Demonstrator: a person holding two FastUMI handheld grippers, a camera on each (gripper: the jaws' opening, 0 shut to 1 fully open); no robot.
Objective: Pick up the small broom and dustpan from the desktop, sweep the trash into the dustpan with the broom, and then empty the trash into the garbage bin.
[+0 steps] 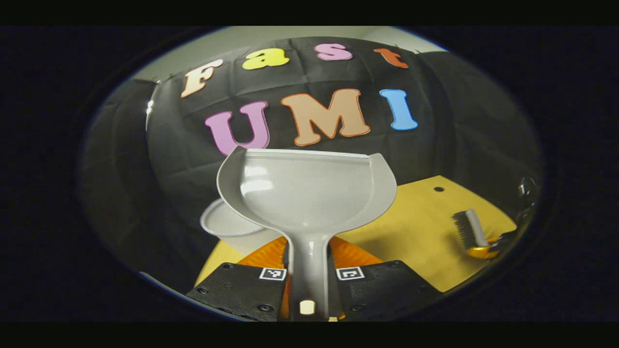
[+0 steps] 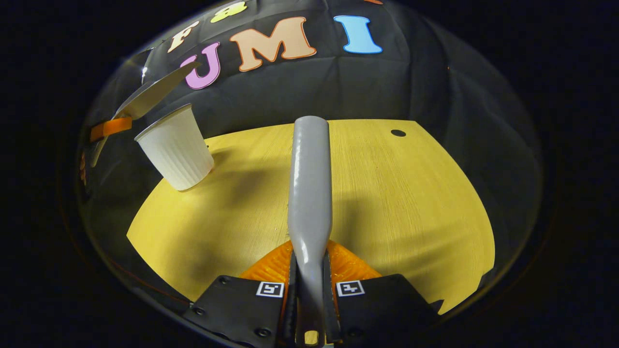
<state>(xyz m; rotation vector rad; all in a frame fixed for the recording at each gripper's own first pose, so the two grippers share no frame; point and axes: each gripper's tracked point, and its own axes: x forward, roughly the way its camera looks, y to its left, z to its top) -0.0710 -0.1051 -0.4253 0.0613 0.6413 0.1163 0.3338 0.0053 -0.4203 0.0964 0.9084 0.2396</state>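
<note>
Dustpan (image 1: 304, 193) is sitting raised above the counter (image 1: 420, 227), and we are holding it by its grey handle. In the left gripper view, we are finding the left gripper (image 1: 308, 285) with its jaws closed on that handle from both sides, the handle running up between them to the scoop. The scoop is facing the camera with its open side, tilted upward, its straight front lip uppermost against the booth's wall. We are seeing no trash inside the scoop. Just behind and below the scoop's left edge, a white cup-shaped garbage bin (image 1: 232, 229) is partly showing, its rim overlapped by the dustpan.

In the right gripper view, we are finding the right gripper (image 2: 309, 290) with its jaws closed on the handle of the small broom (image 2: 309, 193), which is pointing straight ahead over the yellow wood-grain counter (image 2: 411, 208). The bristles are hidden from this camera. In the left gripper view, the broom head (image 1: 470, 229) is showing at the far right, bristles turned to the left, above the counter's right part, well apart from the dustpan.

In the right gripper view, the garbage bin (image 2: 176, 147) is standing at the counter's far left edge, ribbed and white. The dustpan (image 2: 152, 94) is hovering just above and to the left of it, seen edge-on and tilted. A small dark hole (image 2: 398, 133) is marking the counter's far side.
</note>
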